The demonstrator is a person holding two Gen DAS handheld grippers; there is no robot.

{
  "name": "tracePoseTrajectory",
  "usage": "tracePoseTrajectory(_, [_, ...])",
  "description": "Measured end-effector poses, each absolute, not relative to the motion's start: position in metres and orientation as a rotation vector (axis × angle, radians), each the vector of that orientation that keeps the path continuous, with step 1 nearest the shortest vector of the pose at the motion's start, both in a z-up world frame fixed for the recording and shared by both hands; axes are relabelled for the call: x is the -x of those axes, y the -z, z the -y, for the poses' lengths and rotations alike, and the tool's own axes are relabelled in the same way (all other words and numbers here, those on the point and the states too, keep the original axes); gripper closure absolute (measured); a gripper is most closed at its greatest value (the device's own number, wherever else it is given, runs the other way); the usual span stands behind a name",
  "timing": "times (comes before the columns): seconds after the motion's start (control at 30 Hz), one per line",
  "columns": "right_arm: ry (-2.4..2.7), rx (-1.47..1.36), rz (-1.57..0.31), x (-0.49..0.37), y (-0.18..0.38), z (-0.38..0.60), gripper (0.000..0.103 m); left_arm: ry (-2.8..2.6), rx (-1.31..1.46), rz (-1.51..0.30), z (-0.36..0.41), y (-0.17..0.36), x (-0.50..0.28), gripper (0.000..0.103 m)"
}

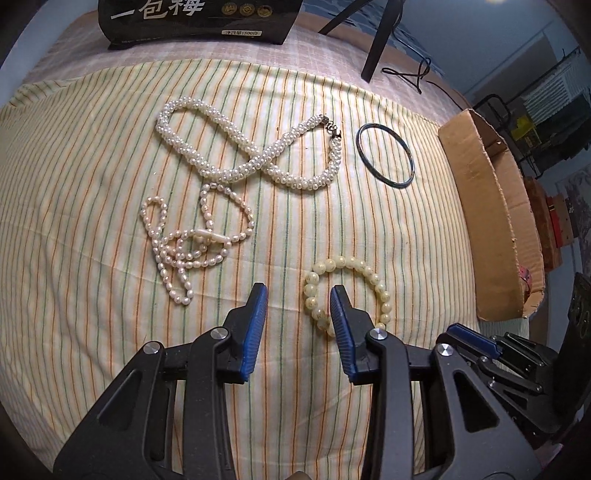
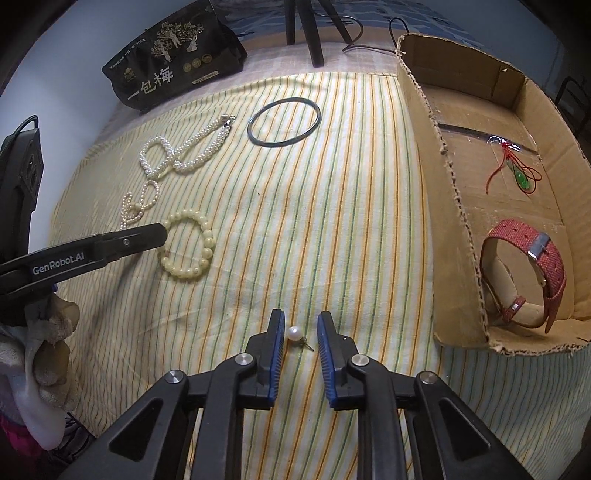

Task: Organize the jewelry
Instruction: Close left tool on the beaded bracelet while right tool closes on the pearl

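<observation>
On the striped cloth lie a thick twisted pearl necklace (image 1: 251, 155), a thin pearl strand (image 1: 192, 243), a dark bangle (image 1: 386, 157) and a pale yellow bead bracelet (image 1: 351, 291). My left gripper (image 1: 299, 295) is open, its right finger over the bracelet's left side. My right gripper (image 2: 301, 325) is open, with a pearl stud earring (image 2: 295, 334) lying between its jaws. The bracelet (image 2: 188, 245), bangle (image 2: 284, 122) and thick necklace (image 2: 184, 149) show in the right wrist view too. The cardboard box (image 2: 454, 206) holds a red watch (image 2: 524, 273) and a green pendant on red cord (image 2: 517, 173).
A black snack bag (image 2: 173, 62) stands at the cloth's far edge. Tripod legs (image 2: 310, 33) and a cable (image 1: 410, 75) are behind it. The box (image 1: 487, 221) sits at the cloth's right side. The left gripper's arm (image 2: 85, 251) reaches in from the left.
</observation>
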State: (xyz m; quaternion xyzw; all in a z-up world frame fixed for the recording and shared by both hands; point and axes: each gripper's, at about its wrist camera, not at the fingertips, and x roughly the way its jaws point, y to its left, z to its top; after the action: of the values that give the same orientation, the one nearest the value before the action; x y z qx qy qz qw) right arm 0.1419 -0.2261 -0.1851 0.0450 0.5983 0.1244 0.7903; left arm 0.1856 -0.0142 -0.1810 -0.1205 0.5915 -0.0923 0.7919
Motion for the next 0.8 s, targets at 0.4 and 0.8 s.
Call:
tracePoseTrajectory(0.4, [-0.260, -0.053, -1.303, -0.143, 0.193, 0.217, 0.091, 0.180, 0.183, -1.262, 0.025, 0.186, -0.192, 0.085])
tracePoseTrajectory(0.8, [-0.265, -0.052, -1.282, -0.139, 0.189, 0.222, 0.097, 0.187, 0.148, -1.235, 0.032, 0.183, -0.191, 0.097])
